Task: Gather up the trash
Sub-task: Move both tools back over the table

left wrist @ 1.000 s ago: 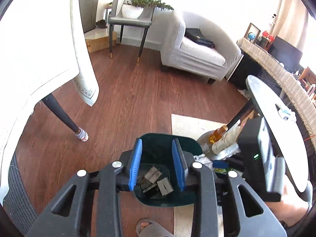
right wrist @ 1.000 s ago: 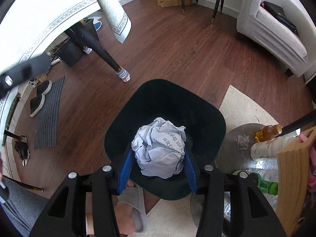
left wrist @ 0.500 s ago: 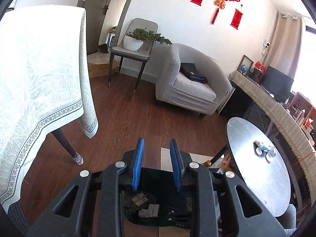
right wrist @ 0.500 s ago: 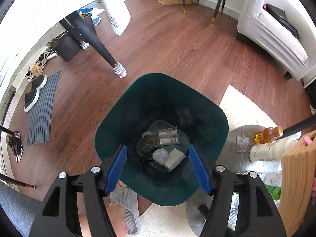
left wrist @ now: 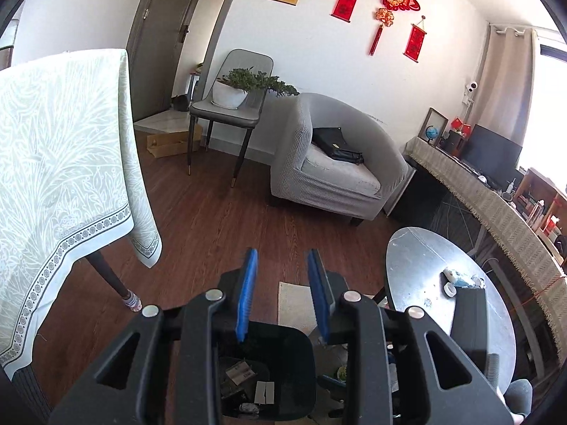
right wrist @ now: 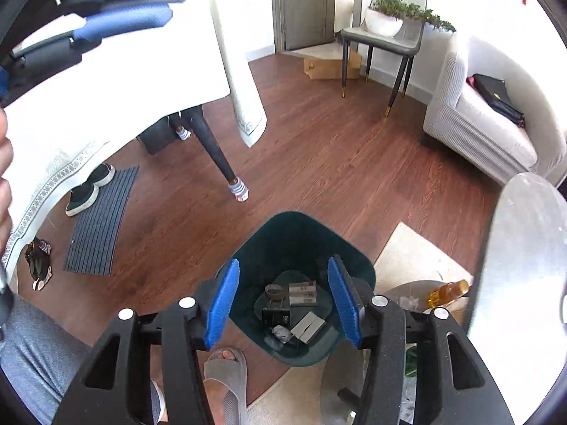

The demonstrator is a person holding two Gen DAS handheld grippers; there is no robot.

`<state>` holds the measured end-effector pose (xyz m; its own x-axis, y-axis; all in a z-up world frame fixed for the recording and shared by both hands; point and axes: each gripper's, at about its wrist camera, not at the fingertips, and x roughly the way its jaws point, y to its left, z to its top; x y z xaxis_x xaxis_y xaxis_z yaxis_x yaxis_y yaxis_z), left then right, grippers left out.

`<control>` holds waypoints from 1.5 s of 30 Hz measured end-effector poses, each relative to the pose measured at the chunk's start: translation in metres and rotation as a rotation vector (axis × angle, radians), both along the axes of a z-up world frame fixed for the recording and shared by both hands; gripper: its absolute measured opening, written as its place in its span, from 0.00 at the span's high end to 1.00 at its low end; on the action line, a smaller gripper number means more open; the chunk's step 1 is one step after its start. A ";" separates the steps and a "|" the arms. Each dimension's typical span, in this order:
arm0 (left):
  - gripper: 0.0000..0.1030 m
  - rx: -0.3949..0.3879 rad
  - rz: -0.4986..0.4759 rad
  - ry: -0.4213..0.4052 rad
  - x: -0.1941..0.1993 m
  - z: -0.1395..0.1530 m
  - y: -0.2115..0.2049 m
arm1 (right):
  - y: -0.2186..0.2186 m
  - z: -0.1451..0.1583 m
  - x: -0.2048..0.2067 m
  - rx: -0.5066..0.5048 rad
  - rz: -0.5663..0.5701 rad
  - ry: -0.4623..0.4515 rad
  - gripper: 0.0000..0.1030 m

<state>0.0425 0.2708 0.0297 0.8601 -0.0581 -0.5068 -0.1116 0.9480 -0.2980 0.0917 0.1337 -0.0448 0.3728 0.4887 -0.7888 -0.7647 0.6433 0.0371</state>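
Both grippers empty. Right gripper (right wrist: 281,301) has jaws spread wide, holding nothing, with the green bin (right wrist: 301,237) directly below the gap; boxes and a crumpled wad (right wrist: 281,333) lie at its bottom. Left gripper (left wrist: 281,294) has jaws parted, nothing between them, bin under its near edge. Next pickup, I'd judge: scraps on the round metal table (left wrist: 418,269) right of the left jaws; approach level, close on one piece. Wood floor (right wrist: 319,163) ahead, rug (right wrist: 407,255) right of the bin, tableclothed table (left wrist: 63,163) left.
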 end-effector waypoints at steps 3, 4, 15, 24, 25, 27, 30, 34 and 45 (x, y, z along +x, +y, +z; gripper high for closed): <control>0.67 0.014 -0.020 0.009 0.008 -0.001 -0.016 | -0.027 0.027 0.004 0.023 -0.016 -0.053 0.53; 0.65 0.020 -0.030 0.012 0.011 -0.001 -0.024 | -0.036 0.036 0.006 0.029 -0.024 -0.071 0.53; 0.51 0.105 -0.150 0.020 0.052 0.003 -0.116 | -0.157 0.083 0.055 0.020 -0.181 -0.216 0.57; 0.32 0.141 -0.273 0.040 0.086 -0.001 -0.200 | -0.262 0.078 0.091 0.082 -0.371 -0.167 0.57; 0.32 0.153 -0.296 0.049 0.088 -0.004 -0.210 | -0.271 0.077 0.094 0.085 -0.388 -0.160 0.57; 0.32 0.183 -0.336 0.067 0.094 -0.010 -0.230 | -0.289 0.074 0.101 0.097 -0.419 -0.145 0.57; 0.30 0.207 -0.383 0.084 0.102 -0.019 -0.255 | -0.311 0.069 0.110 0.118 -0.463 -0.121 0.57; 0.28 0.218 -0.422 0.128 0.116 -0.033 -0.281 | -0.342 0.061 0.113 0.154 -0.517 -0.081 0.48; 0.35 0.291 -0.496 0.243 0.148 -0.075 -0.331 | -0.381 0.045 0.113 0.185 -0.586 -0.017 0.46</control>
<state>0.1905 -0.0602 -0.0454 0.6244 -0.2515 -0.7395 0.3311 0.9427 -0.0410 0.2044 -0.2477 -0.0001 0.6325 0.3272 -0.7021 -0.2875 0.9408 0.1794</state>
